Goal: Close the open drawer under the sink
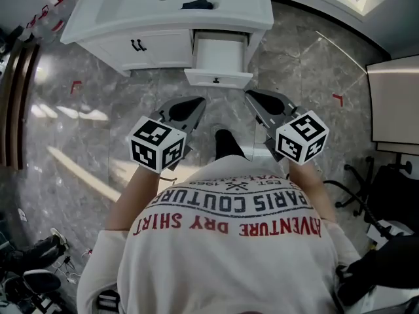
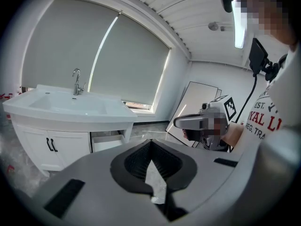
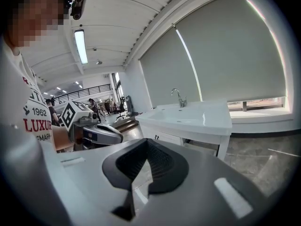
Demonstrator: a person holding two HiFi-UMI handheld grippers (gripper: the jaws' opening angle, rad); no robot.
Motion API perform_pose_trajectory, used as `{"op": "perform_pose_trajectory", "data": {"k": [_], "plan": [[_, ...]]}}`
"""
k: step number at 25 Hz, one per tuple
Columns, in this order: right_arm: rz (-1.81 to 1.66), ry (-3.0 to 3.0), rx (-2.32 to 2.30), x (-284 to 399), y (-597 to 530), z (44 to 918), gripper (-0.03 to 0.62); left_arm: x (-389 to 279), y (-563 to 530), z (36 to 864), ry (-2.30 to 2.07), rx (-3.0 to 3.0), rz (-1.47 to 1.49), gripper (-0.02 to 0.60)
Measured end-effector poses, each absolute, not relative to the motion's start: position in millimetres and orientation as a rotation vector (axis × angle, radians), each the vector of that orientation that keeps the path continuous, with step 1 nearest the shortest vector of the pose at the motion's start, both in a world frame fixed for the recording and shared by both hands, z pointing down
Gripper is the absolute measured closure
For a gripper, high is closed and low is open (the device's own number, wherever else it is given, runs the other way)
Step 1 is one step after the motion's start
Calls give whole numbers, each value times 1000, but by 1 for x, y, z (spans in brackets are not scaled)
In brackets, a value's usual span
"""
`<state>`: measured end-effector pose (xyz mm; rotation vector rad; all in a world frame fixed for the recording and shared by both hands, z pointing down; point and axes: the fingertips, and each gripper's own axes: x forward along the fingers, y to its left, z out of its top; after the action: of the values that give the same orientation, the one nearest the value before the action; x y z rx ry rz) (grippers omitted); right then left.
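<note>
The white vanity [image 1: 118,41] with its sink [image 1: 157,5] stands at the top of the head view. Its right-hand drawer [image 1: 218,56] is pulled out toward me, front panel [image 1: 218,78] nearest. Both grippers hang above the floor short of the drawer, touching nothing. My left gripper [image 1: 196,101] points at the drawer's left corner, and my right gripper [image 1: 252,95] at its right corner. Each is shut and empty. In the left gripper view the left gripper [image 2: 150,141] has the drawer [image 2: 107,140] beyond it. The right gripper [image 3: 147,140] faces the vanity [image 3: 188,121].
Two cabinet doors with black handles [image 1: 138,44] sit left of the drawer. A dark item [image 1: 197,4] lies in the sink. My shoe [image 1: 226,142] is on the marble floor below the drawer. A white panel [image 1: 396,103] stands at the right; chairs and gear fill the bottom corners.
</note>
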<state>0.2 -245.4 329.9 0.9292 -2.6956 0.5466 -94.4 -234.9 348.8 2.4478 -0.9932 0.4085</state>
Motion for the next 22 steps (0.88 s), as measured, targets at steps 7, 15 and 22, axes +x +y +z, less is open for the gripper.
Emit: {"op": "perform_pose_trajectory", "data": {"k": [7,15,22], "plan": [[567,-2675,901,-2,-277,356,592,-95,-262,374,-995,2404,441,581],[505,-2610,925,0,-302,384,592,-99,-277,394,-1009,2353,452,581],[526,-2528,1001,5,-316,465,592,-106,-280,435,-1021,2297,493,581]]}}
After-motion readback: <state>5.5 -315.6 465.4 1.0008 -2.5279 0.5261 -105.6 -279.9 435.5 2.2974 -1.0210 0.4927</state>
